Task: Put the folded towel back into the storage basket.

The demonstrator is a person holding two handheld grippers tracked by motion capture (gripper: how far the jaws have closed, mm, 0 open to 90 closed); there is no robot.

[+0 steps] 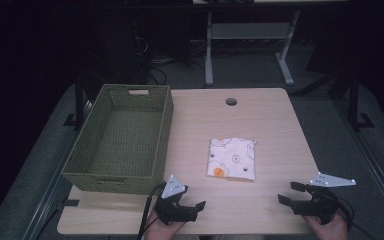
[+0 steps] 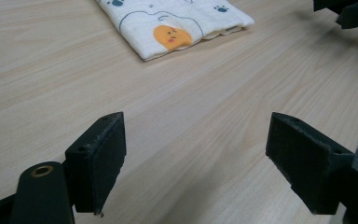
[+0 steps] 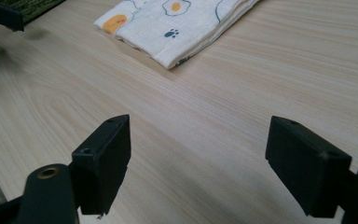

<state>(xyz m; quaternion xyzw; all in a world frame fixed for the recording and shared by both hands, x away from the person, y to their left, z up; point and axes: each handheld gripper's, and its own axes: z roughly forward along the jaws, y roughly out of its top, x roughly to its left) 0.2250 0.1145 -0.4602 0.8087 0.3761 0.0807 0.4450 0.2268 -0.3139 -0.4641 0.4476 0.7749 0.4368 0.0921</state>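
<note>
A folded white cloth (image 1: 232, 158) printed with egg and paw shapes lies flat near the middle of the wooden table (image 1: 265, 120). My left gripper (image 1: 192, 199) rests by the front edge, left of the cloth, open and empty. At the front right corner my right gripper (image 1: 288, 192) is also open with nothing in it. In the left gripper view the cloth (image 2: 172, 23) lies ahead of the open jaws (image 2: 196, 126), well apart from them. From the right gripper view the cloth (image 3: 177, 23) lies ahead and beyond the spread jaws (image 3: 198, 123).
A green woven basket (image 1: 167, 117) with nothing visible inside stands on the table's left side, its near wall close to my left gripper. A round cable hole (image 1: 231, 102) sits near the far edge. Desk legs and cables stand on the dark floor beyond the table.
</note>
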